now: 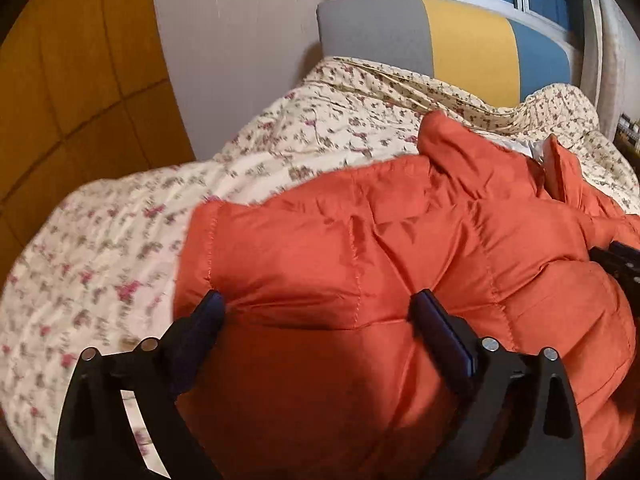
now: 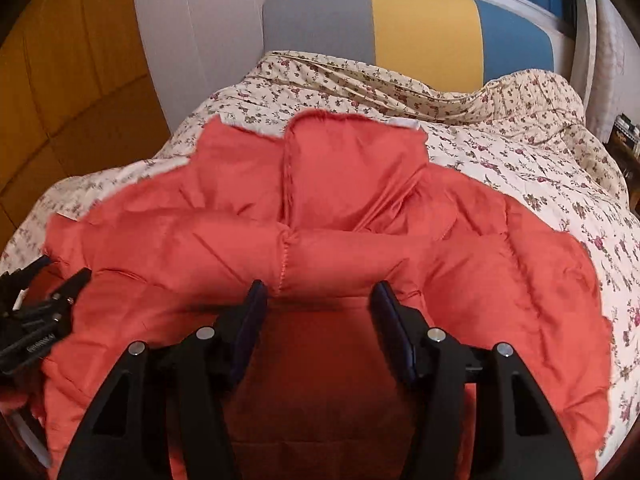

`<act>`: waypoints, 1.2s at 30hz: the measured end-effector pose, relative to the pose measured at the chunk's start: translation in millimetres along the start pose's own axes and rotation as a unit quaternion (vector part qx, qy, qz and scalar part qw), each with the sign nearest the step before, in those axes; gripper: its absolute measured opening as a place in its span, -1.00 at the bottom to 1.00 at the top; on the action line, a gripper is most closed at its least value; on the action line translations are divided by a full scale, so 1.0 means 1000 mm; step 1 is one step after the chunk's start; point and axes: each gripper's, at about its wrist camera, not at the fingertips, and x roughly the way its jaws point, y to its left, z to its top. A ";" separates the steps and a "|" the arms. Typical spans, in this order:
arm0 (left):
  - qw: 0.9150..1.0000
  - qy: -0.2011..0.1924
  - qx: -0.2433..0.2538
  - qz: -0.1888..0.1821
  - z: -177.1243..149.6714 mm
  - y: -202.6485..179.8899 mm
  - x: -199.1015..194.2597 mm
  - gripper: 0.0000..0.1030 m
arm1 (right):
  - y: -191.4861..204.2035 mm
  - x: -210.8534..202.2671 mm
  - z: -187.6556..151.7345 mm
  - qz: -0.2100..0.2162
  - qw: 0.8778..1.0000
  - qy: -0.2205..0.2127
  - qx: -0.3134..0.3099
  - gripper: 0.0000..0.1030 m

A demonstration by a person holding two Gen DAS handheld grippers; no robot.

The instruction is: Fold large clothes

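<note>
Orange padded jacket (image 2: 328, 216): fills the near foreground of both wrist views, spread on the bed (image 1: 120, 248), collar end toward the headboard (image 2: 420, 28), long axis running away from the tongs.

Bed: floral cover, jacket lying at its near end.

Headboard: 3 panels, grey, yellow, blue, window above.

Left tongs (image 1: 318, 304): jaws wide, released, straddling a puffed near-left section of the jacket; fabric bulges between the pads, no pinch visible.

Right tongs (image 2: 320, 292): jaws about half apart, a padded fold at a seam lying between the tips; whether the pads press it cannot be told.

Relation: both tongs sit side by side at the jacket's near edge, equally close, aimed along its length; folding likely goes forward.
</note>
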 end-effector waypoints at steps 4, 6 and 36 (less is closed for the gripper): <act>0.999 0.018 -0.021 -0.021 -0.003 0.009 0.013 0.90 | 0.000 0.010 -0.011 -0.008 1.000 -0.007 -0.001 0.07; 0.999 0.026 -0.022 -0.022 -0.003 0.009 0.017 0.91 | 0.000 0.012 -0.012 -0.011 1.000 -0.006 -0.001 0.07; 0.999 0.041 -0.020 0.028 -0.006 -0.007 -0.001 0.94 | -0.007 -0.006 -0.020 0.002 1.000 -0.019 0.016 0.26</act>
